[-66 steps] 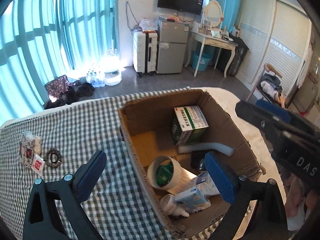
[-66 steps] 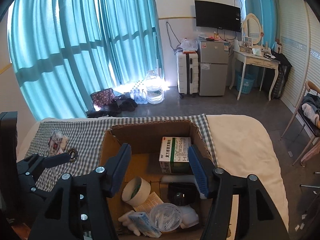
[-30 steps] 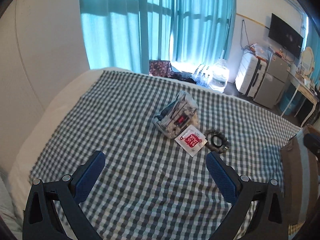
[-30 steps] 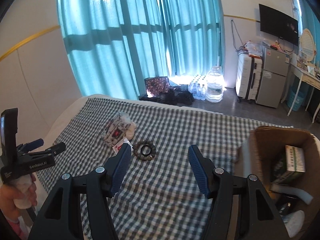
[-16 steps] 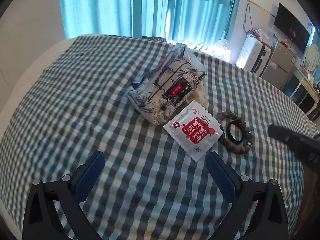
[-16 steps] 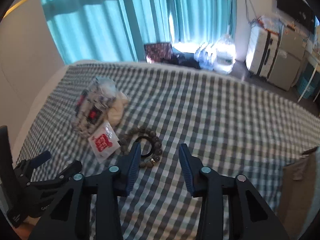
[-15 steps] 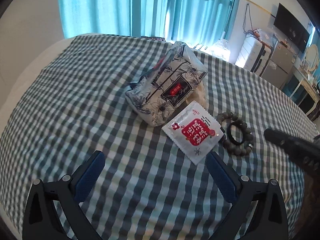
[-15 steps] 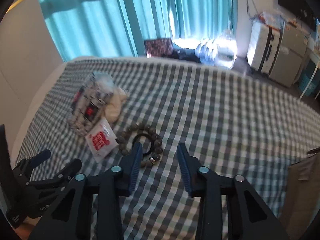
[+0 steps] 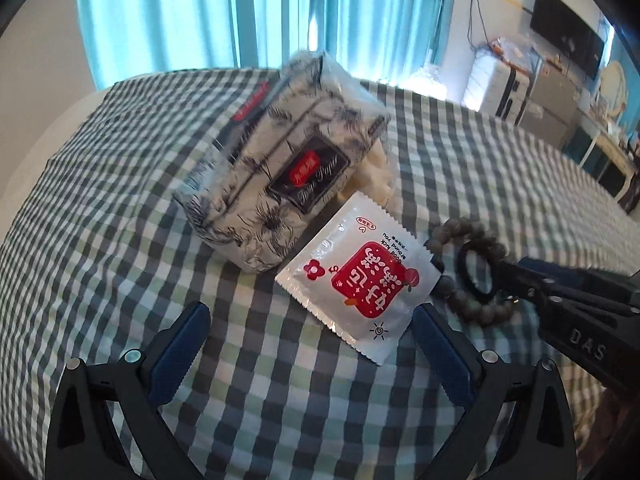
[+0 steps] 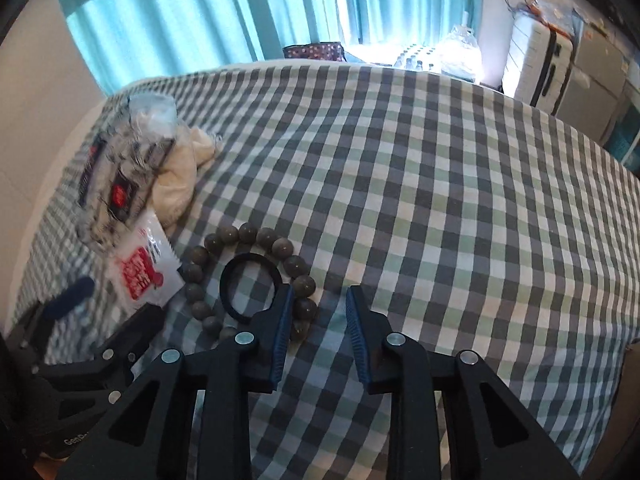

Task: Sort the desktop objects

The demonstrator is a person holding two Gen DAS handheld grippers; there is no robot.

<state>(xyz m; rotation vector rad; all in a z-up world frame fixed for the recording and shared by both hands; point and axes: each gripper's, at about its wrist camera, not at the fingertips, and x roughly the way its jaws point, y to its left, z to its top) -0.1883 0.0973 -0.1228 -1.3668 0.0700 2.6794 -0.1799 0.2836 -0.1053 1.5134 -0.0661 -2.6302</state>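
Four items lying clustered on the checked bed: I am bringing my narrowed, empty right claw (image 10: pixel 316 312) over the bead bracelet (image 10: pixel 256 276), just right of the red sachet (image 9: pixel 360 276), left claw (image 9: pixel 308 344) spread wide.

Both hand-held grippers now hang lower over the bed; the right hand-held gripper (image 10: pixel 316 300), narrowed, reaches the bead bracelet (image 10: pixel 296 266).

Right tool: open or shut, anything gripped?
Open, gripping nothing. The right tool has a clear gap between its pads, over bare checked cloth; the bead bracelet lies beside one pad.
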